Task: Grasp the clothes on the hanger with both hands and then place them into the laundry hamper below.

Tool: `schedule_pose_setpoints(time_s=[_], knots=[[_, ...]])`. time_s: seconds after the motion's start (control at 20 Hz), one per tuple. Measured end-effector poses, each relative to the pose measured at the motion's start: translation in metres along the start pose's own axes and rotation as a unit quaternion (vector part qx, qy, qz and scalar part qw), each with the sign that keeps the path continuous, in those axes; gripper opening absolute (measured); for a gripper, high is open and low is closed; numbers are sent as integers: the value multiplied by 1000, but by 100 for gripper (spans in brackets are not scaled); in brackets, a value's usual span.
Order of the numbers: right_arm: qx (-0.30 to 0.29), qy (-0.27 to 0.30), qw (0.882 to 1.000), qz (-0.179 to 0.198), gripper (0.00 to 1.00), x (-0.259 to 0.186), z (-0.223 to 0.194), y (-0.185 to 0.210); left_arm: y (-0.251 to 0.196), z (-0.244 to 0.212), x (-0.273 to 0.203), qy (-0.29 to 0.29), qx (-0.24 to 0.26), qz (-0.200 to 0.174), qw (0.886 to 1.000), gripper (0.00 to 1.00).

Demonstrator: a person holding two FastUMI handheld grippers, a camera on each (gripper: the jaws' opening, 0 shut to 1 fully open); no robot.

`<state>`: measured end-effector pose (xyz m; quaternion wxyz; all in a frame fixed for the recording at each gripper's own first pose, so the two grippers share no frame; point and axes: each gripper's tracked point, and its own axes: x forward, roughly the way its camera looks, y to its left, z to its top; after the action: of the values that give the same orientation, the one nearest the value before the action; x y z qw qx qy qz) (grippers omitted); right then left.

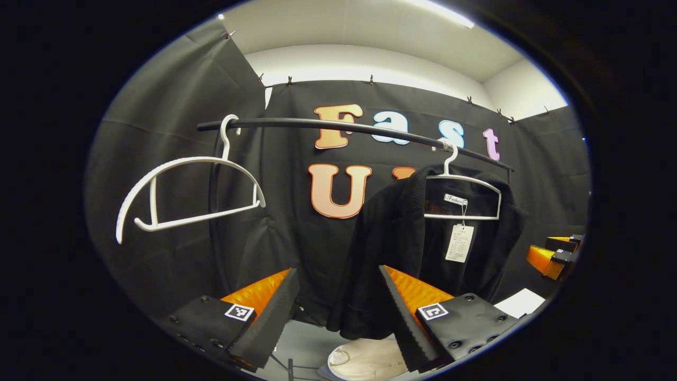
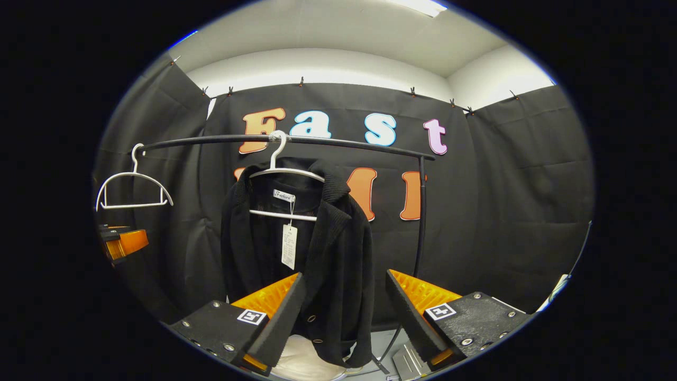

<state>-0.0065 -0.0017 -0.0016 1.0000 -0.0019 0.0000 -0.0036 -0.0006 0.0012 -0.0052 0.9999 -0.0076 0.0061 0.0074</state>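
Observation:
A black jacket [image 1: 391, 248] [image 2: 317, 254] with a paper tag hangs on a white hanger [image 1: 465, 185] [image 2: 285, 174] from a black rail [image 1: 344, 127] [image 2: 317, 142]. Beneath it sits the pale rim of the laundry hamper [image 1: 365, 360] [image 2: 301, 362]. My left gripper [image 1: 338, 312] is open, short of the jacket, whose left edge lies between and beyond its fingers. My right gripper [image 2: 344, 312] is open too, with the jacket's lower right front beyond the gap. The right gripper [image 1: 555, 256] appears at the right edge of the left gripper view, and the left gripper [image 2: 121, 241] at the left edge of the right gripper view.
An empty white hanger [image 1: 185, 196] [image 2: 132, 188] hangs at the rail's left end. The rail's upright post [image 2: 420, 211] stands right of the jacket, with the rack's base struts [image 2: 381, 360] on the floor. A white sheet [image 1: 521, 302] lies low on the right.

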Motion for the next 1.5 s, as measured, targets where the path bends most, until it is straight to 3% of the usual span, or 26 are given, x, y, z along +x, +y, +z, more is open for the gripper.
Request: schedule_pose_setpoints(time_s=[0.2, 0.3, 0.4, 0.7, 0.75, 0.8, 0.9, 0.95, 1.0, 1.05, 1.1, 1.15, 1.2, 1.5], knots=[[1, 4, 1000, 3, 94, 1, -3, 3, 0, -2, 0, 3, 0, 3, 1000, 93], [2, 5, 1000, 4, 94, 3, -4, 4, -1, -3, 1, 5, -1, 2, 1000, 100], [5, 6, 1000, 2, 94, 5, -5, 4, -1, -5, 1, 7, 1, 3, 1000, 96], [14, 16, 1000, 7, 94, 17, -15, 8, -4, -13, 11, 14, 11, 1, 1000, 100], [14, 16, 1000, 9, 94, 20, -17, 8, -6, -14, 14, 16, 11, -2, 1000, 96], [13, 18, 1000, 11, 93, 24, -18, 9, -12, -16, 18, 18, 9, -7, 1000, 100], [14, 20, 1000, 15, 93, 31, -20, 11, -22, -19, 26, 22, 6, -20, 1000, 93], [17, 22, 999, 18, 92, 35, -21, 13, -27, -19, 30, 23, 5, -25, 999, 100], [21, 23, 999, 21, 91, 39, -23, 14, -31, -21, 33, 24, 6, -30, 999, 96], [24, 25, 999, 25, 99, 43, -24, 16, -35, -21, 37, 24, 7, -35, 999, 96], [27, 26, 999, 26, 99, 47, -25, 17, -41, -21, 42, 23, 8, -40, 999, 93], [29, 28, 999, 27, 89, 51, -27, 17, -45, -22, 48, 24, 10, -45, 999, 93], [31, 30, 999, 27, 89, 56, -29, 17, -49, -23, 52, 26, 12, -51, 998, 100], [56, 56, 997, 23, 88, 79, -46, 12, -75, -29, 80, 34, 27, -79, 996, 93]])
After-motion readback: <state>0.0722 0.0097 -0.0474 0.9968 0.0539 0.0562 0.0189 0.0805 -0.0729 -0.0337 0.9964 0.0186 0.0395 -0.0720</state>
